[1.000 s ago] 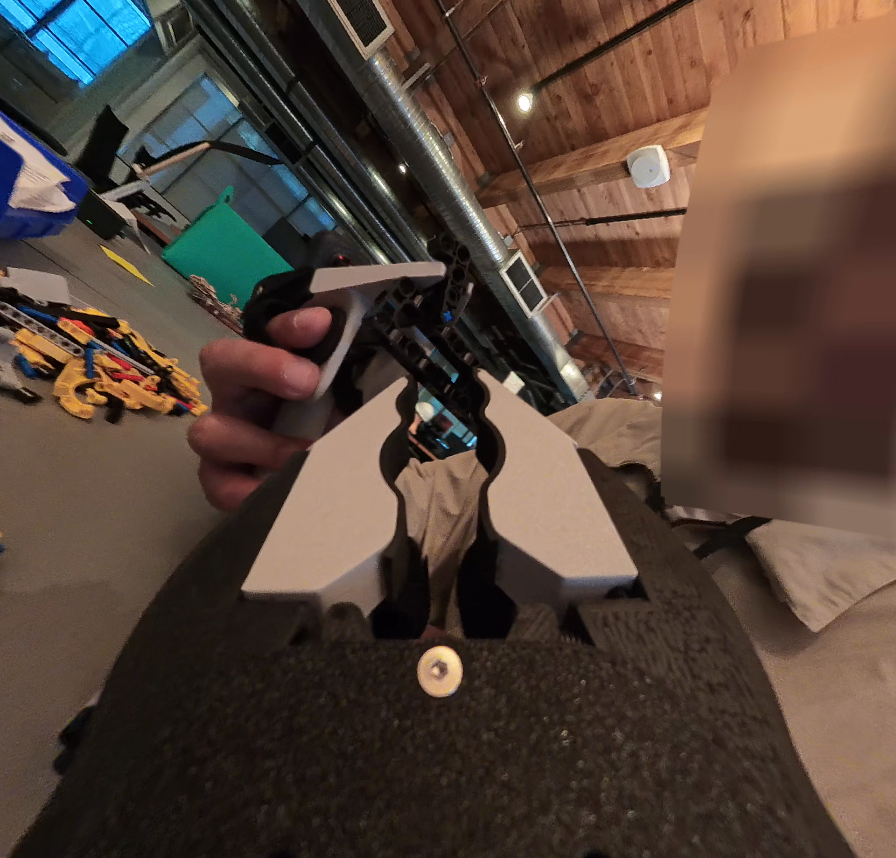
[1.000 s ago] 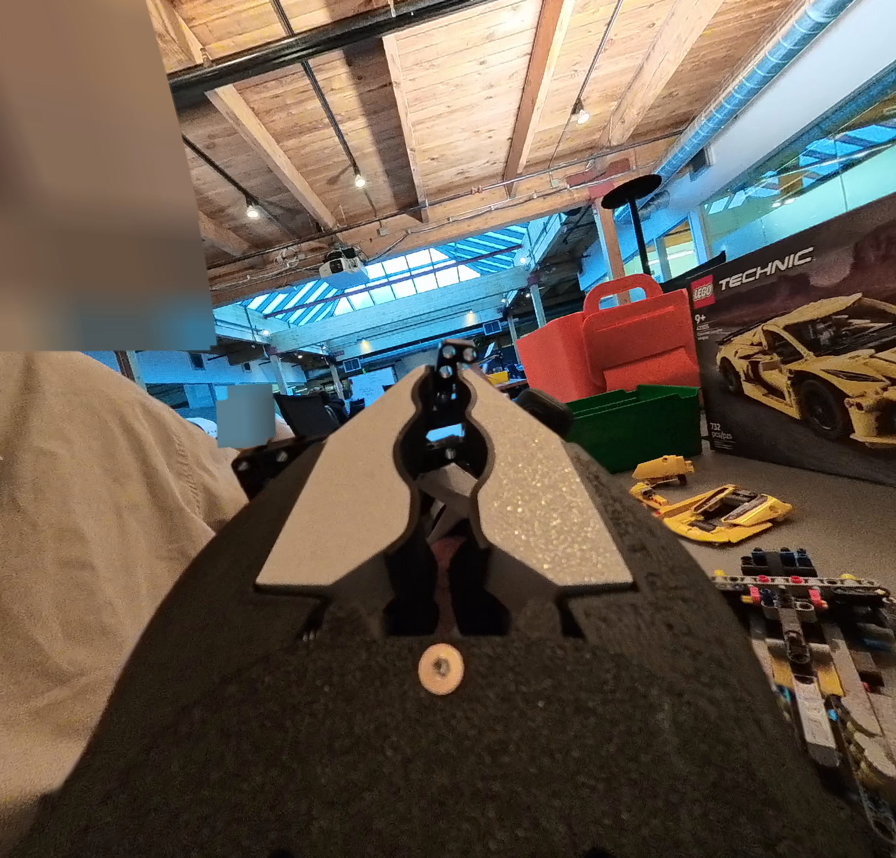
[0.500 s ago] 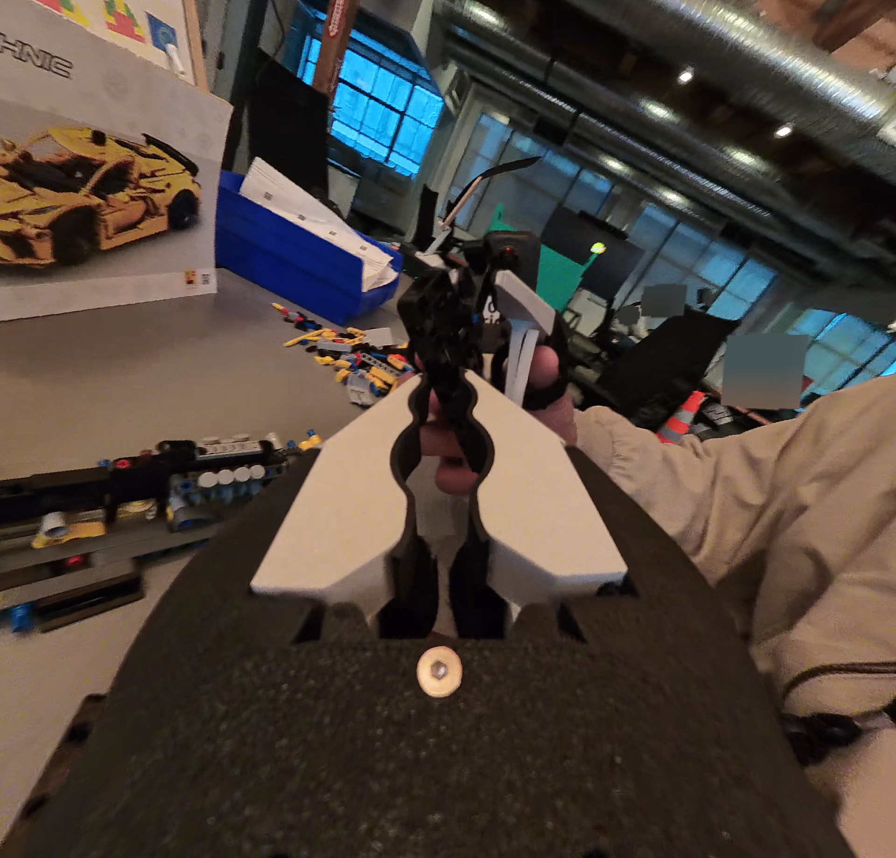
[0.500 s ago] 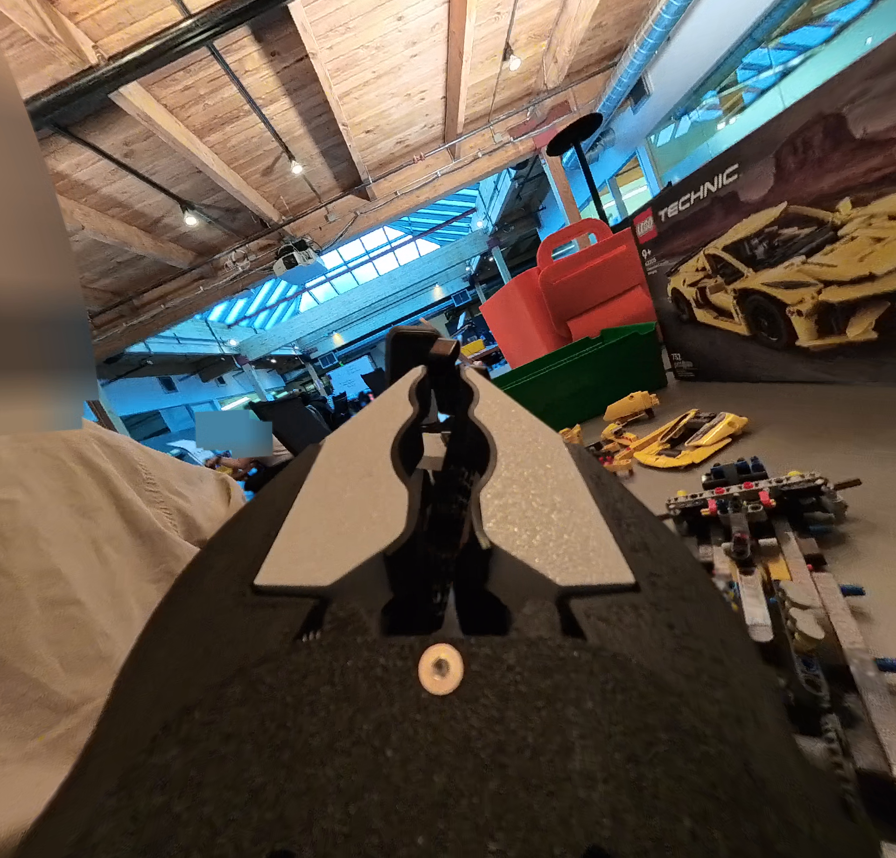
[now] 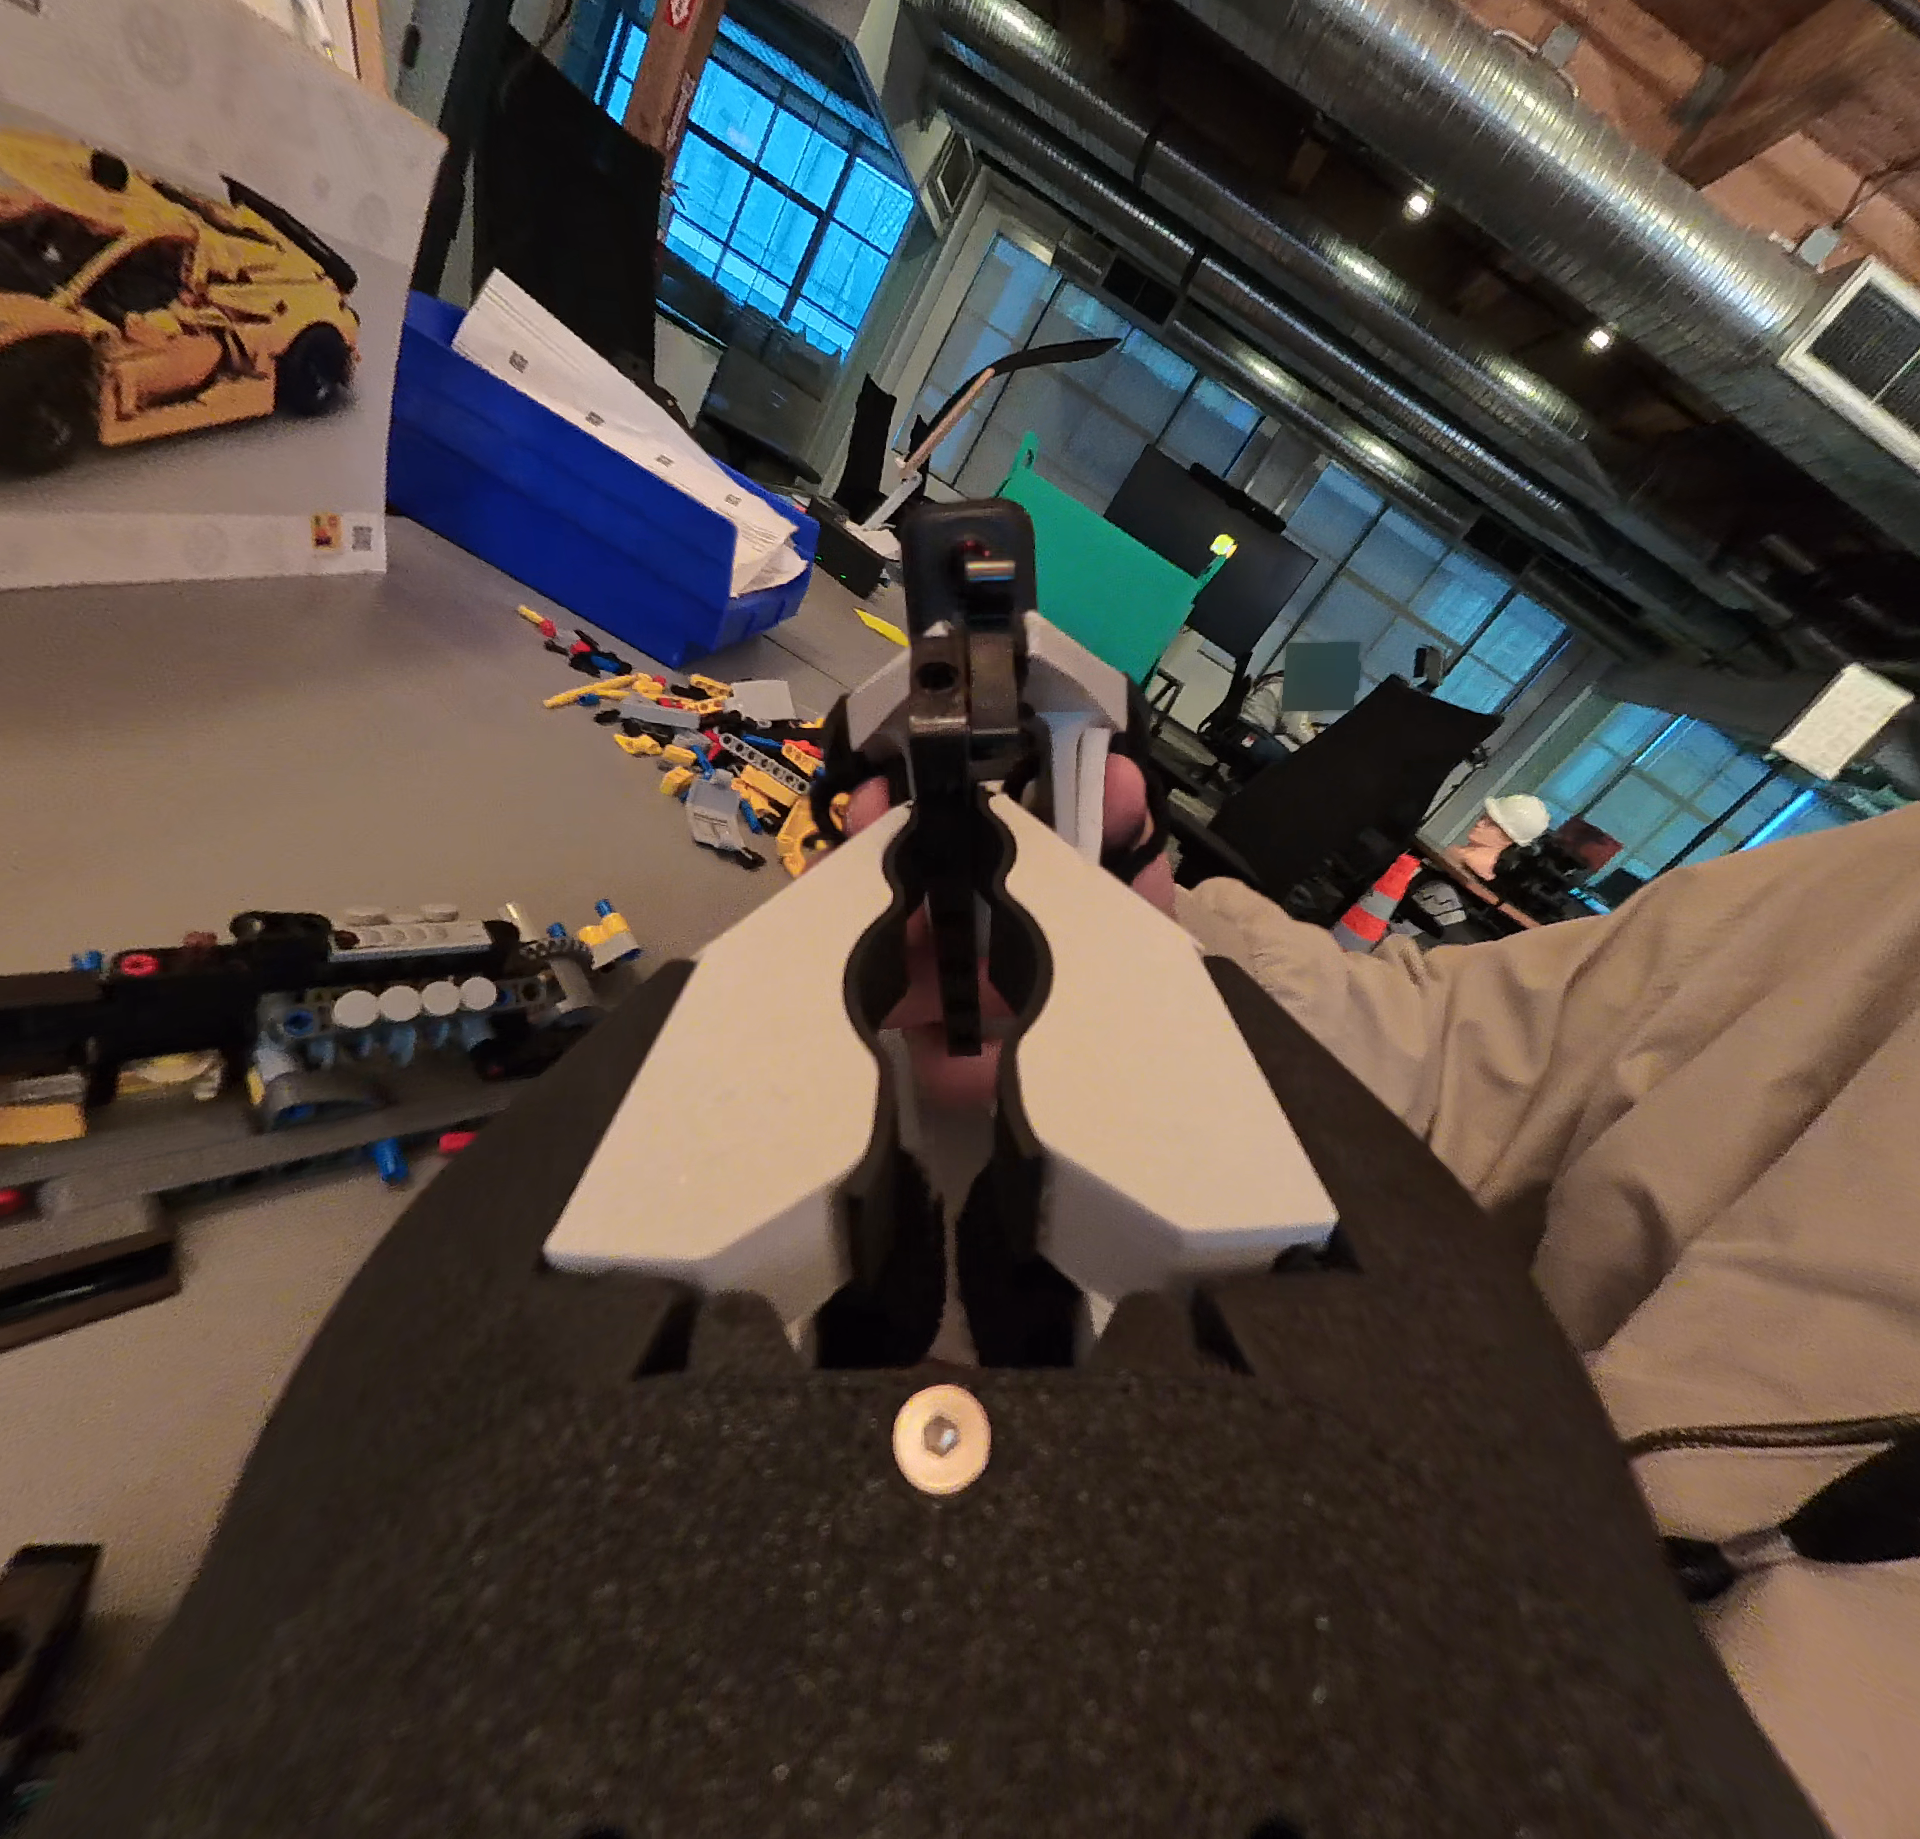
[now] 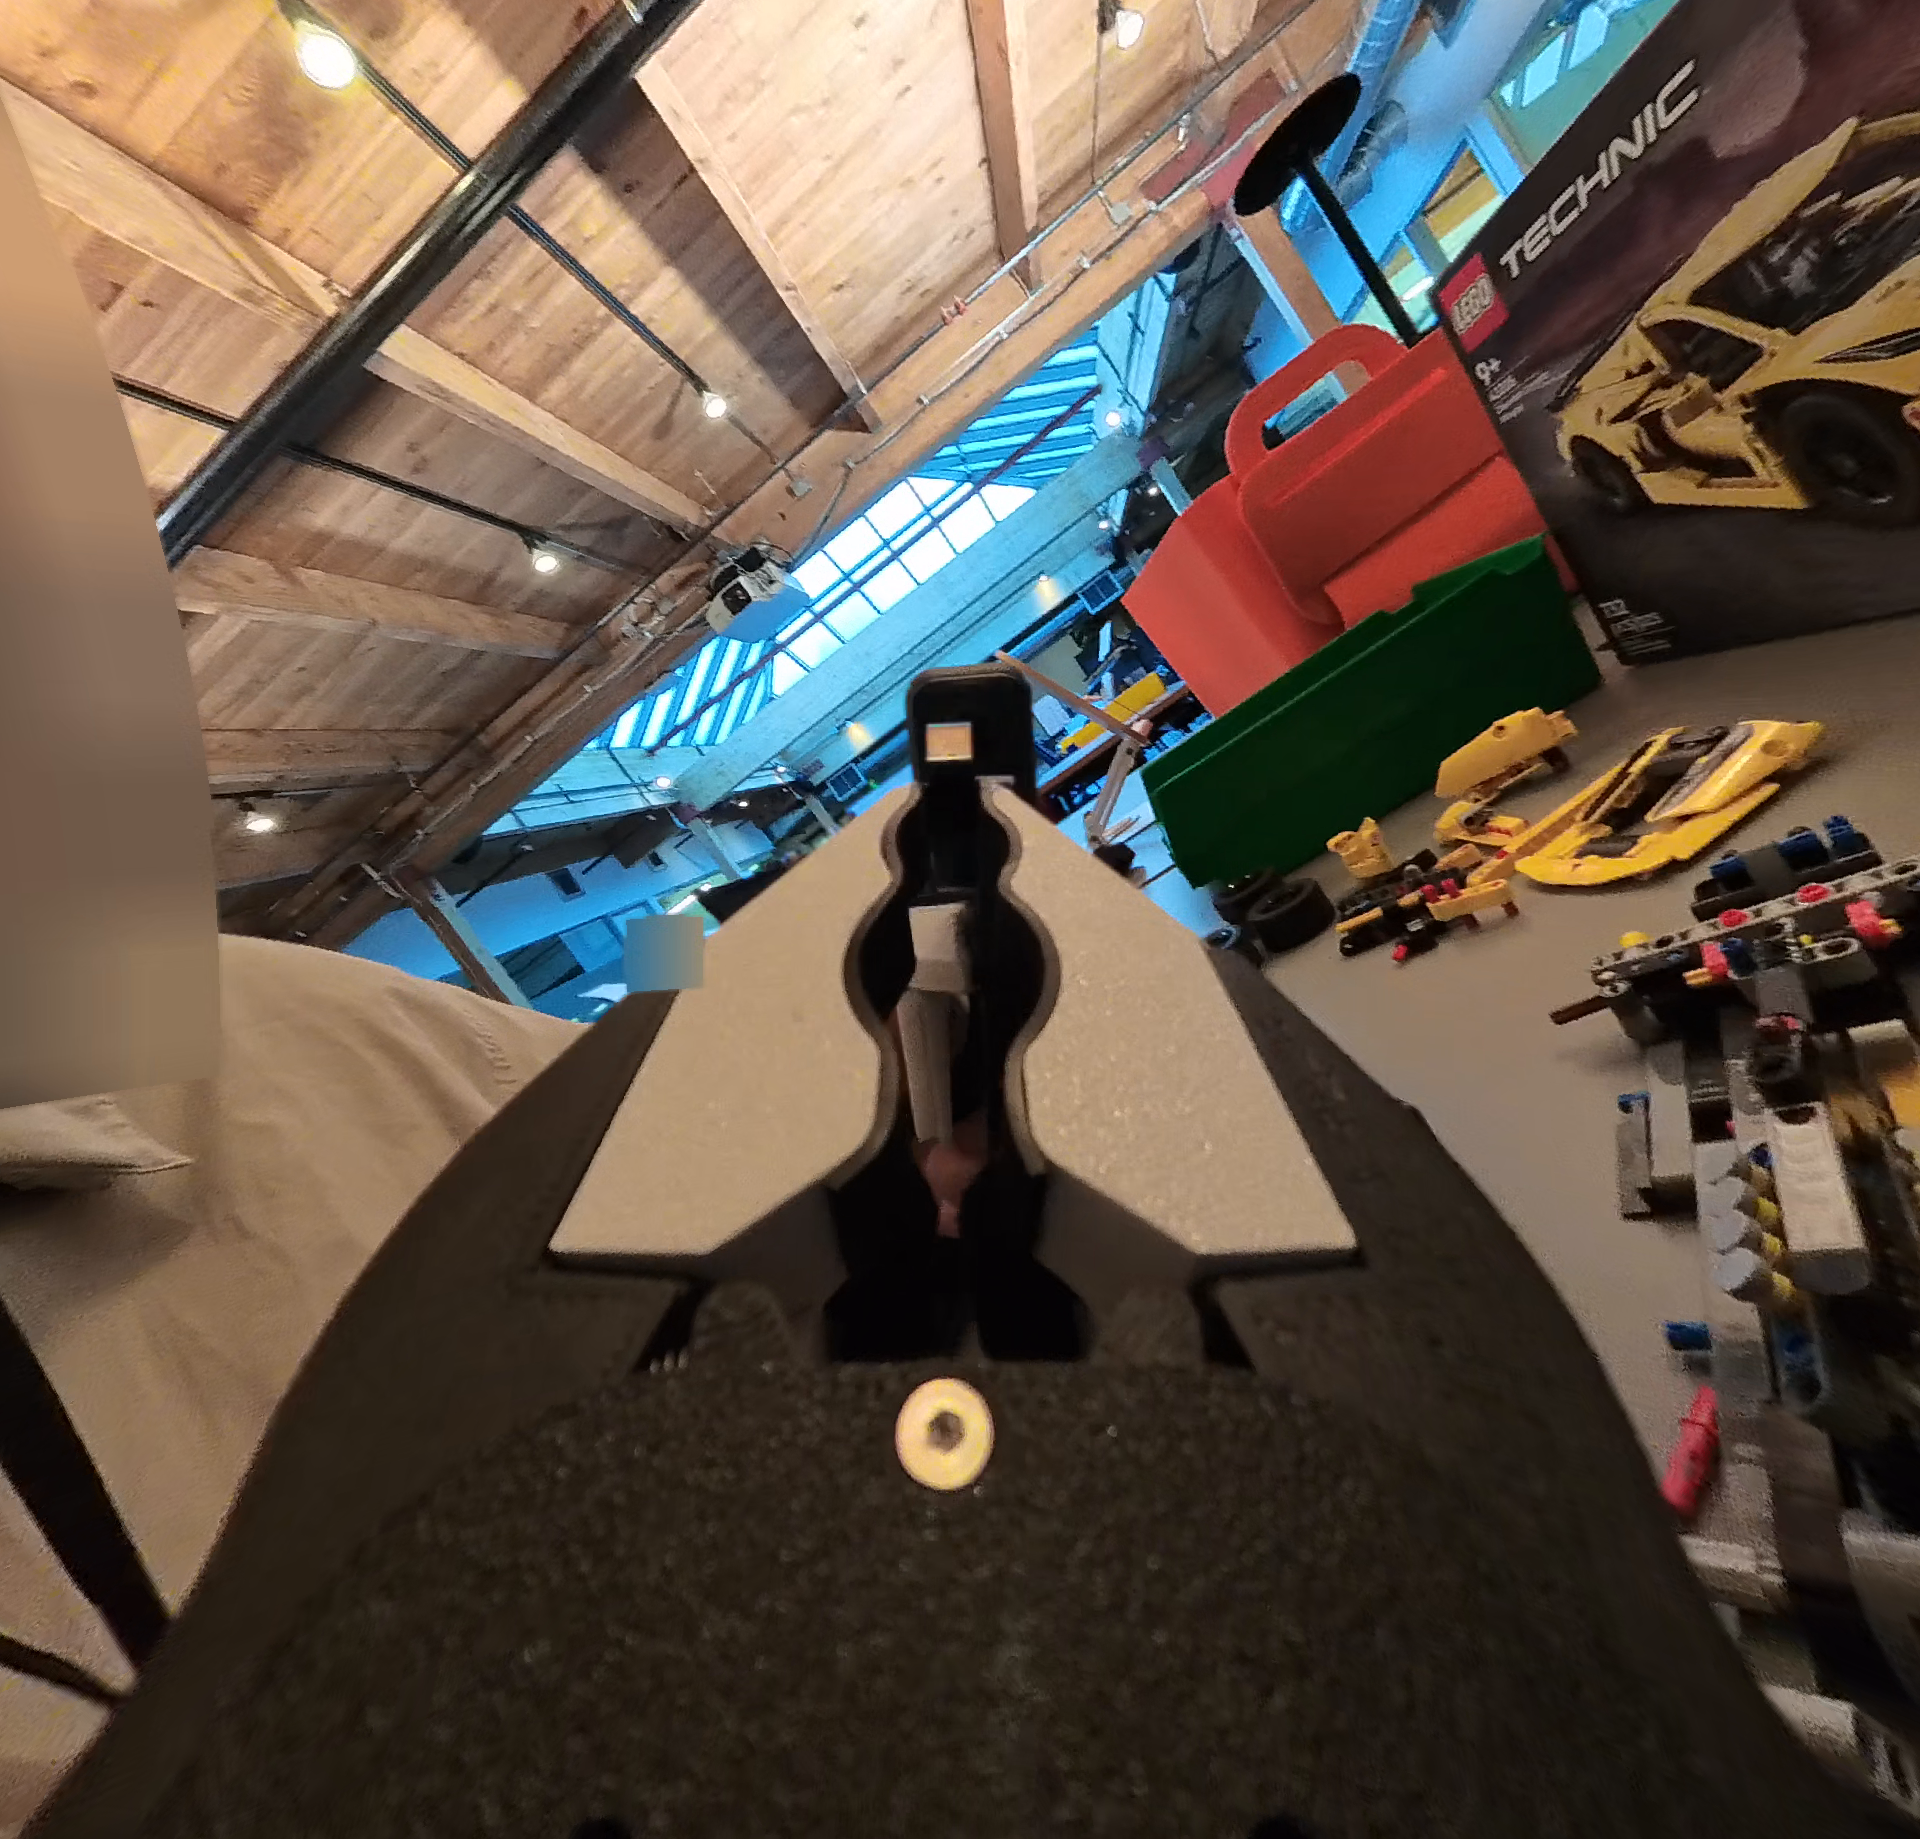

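Note:
My left gripper is shut on a slim black brick assembly and holds it in the air above the grey table. The assembly sticks out past the fingertips. Just beyond it, the right gripper's white fingers and a person's hand meet the same assembly from the far side. In the right wrist view, my right gripper is shut on the black assembly, which rises above its tips. A pale finger of the other gripper shows through the gap.
A partly built chassis lies on the table. A heap of loose yellow and black pieces, a blue bin with papers and a box with a yellow car picture stand behind. Yellow body panels, a green bin and a red container stand to the right. A beige sleeve is close. Both grippers' tips are close together, under 4 cm apart.
Both grippers have turned together with the black assembly still held between them. The left view swung from the ceiling and the person down to the table. The right view rolled sideways.

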{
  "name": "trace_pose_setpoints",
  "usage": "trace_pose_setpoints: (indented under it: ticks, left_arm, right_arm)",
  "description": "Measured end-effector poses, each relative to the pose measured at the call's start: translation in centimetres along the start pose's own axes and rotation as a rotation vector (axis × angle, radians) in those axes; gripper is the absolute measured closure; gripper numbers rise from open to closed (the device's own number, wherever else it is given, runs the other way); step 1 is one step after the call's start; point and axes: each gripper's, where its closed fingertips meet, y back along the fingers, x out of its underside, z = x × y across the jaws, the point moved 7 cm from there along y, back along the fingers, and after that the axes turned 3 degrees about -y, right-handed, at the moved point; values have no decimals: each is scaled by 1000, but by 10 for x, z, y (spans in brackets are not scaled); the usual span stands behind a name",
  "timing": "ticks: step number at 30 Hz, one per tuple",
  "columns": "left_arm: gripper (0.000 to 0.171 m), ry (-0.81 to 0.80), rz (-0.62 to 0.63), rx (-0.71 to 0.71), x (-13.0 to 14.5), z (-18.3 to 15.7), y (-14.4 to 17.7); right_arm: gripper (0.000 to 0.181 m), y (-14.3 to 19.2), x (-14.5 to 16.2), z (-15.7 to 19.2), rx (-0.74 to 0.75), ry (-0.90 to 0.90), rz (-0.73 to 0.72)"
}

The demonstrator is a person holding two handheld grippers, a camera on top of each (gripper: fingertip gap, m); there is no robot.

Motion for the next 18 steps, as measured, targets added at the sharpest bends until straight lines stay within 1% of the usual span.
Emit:
trace_pose_setpoints:
  ticks: [3,8,11,13,16,18]
  left_arm:
    - [165,46,-21,20,-1,0,1]
    - [165,-34,-33,18,-5,-10,0]
    - [164,-127,5,6,-7,-17,-2]
    - [164,-145,33,-17,-5,-19,-4]
    - [165,-118,41,-20,-3,-22,-5]
    - [165,-69,46,-22,-3,-21,-5]
  right_arm:
    - [174,1,1,-1,-49,-74,-7]
    - [175,1,1,3,-143,-103,-22]
    - [175,3,-1,8,-209,-126,1]
    - [175,5,0,6,-233,-152,20]
    - [175,7,0,9,-257,-118,50]
    - [175,8,0,7,-265,-120,64]
